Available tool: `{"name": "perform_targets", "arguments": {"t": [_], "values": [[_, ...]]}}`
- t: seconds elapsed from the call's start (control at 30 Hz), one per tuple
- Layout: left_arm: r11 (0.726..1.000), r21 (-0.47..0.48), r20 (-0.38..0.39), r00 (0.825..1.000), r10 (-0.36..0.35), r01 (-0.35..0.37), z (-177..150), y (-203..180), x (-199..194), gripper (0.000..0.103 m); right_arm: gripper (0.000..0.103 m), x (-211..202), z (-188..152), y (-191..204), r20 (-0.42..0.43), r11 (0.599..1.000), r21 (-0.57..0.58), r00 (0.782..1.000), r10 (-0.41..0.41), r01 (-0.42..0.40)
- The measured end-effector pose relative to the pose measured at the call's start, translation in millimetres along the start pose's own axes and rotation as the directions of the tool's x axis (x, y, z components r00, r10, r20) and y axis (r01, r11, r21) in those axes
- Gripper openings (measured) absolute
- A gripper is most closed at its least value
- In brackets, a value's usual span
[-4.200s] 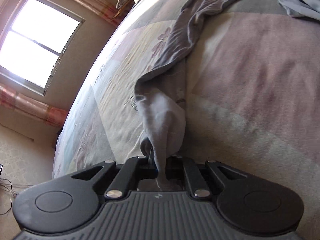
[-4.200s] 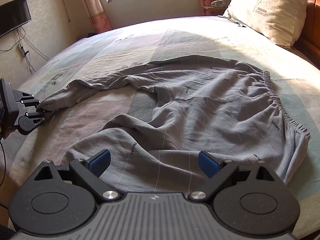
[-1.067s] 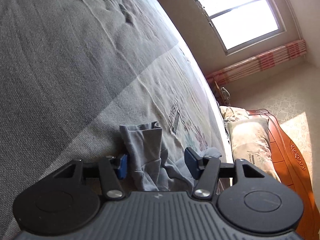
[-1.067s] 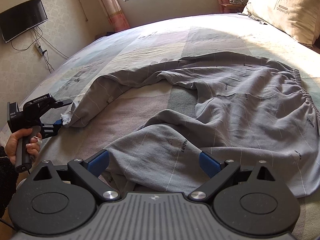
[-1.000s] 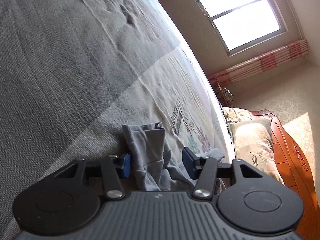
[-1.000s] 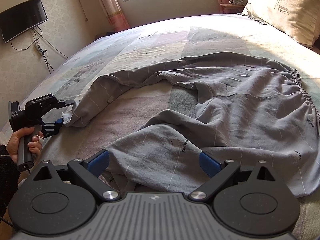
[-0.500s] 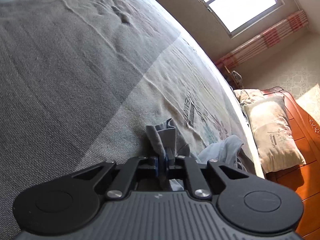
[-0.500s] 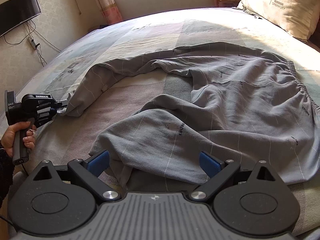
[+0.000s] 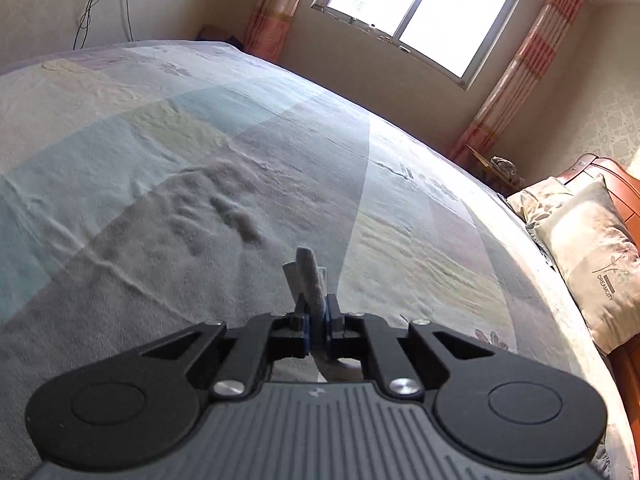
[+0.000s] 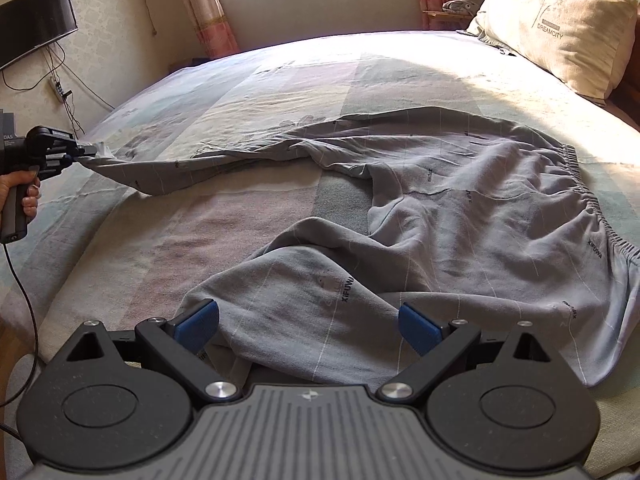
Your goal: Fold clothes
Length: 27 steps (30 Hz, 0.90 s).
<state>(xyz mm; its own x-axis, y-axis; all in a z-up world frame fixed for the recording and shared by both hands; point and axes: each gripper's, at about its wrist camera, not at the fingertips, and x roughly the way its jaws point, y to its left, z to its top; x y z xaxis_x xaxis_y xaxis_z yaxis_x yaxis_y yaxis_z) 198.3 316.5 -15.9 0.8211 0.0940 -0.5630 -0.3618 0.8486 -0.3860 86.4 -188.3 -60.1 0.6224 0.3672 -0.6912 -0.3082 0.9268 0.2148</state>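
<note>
Pinching one trouser cuff [image 9: 309, 280], the left gripper [image 9: 316, 326] stretched that leg leftward; the right gripper [image 10: 308, 324] straddled the nearer cuff [image 10: 280, 320], jaws unclenched.

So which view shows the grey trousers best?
The right wrist view: the grey trousers lie spread across the bed, waistband to both legs. The left wrist view shows only a hem scrap pinched in the left gripper.

A bed [image 10: 280, 92] covered by a patchwork-pattern sheet fills both views. A pillow [image 10: 560, 24] printed "DREAMCITY" rests at the headboard end, against an orange wooden headboard [image 9: 616, 184]. A window [image 9: 420, 12] with striped curtains [image 9: 516, 80] faces the bed. A wall-mounted television [image 10: 36, 20] hangs above trailing cables [image 10: 64, 96].
</note>
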Motion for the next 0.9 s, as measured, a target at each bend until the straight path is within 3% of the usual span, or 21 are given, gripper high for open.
{"name": "perform_targets", "arguments": {"t": [0.33,0.5,0.73,0.9], "values": [[0.999,0.048,0.062,0.998,-0.010,0.007,91.7,-35.0,40.1,0.006,0.099,10.0,15.8,3.5,0.003,0.999,-0.007,0.999,-0.032,0.032],[1.000,0.025,0.117,0.993,-0.013,0.010,122.1,-32.7,59.6,0.006,0.099,14.1,21.7,5.9,-0.003,0.998,-0.024,0.999,-0.053,0.053],[0.999,-0.042,0.060,0.998,0.009,-0.006,101.3,-0.4,113.0,0.007,0.099,20.4,26.6,7.9,-0.017,0.997,-0.041,0.997,-0.072,0.071],[0.997,-0.042,0.004,0.998,0.065,-0.065,76.2,19.6,139.7,0.007,0.099,23.6,32.1,10.9,-0.019,0.996,-0.057,0.997,-0.074,0.073]]}}
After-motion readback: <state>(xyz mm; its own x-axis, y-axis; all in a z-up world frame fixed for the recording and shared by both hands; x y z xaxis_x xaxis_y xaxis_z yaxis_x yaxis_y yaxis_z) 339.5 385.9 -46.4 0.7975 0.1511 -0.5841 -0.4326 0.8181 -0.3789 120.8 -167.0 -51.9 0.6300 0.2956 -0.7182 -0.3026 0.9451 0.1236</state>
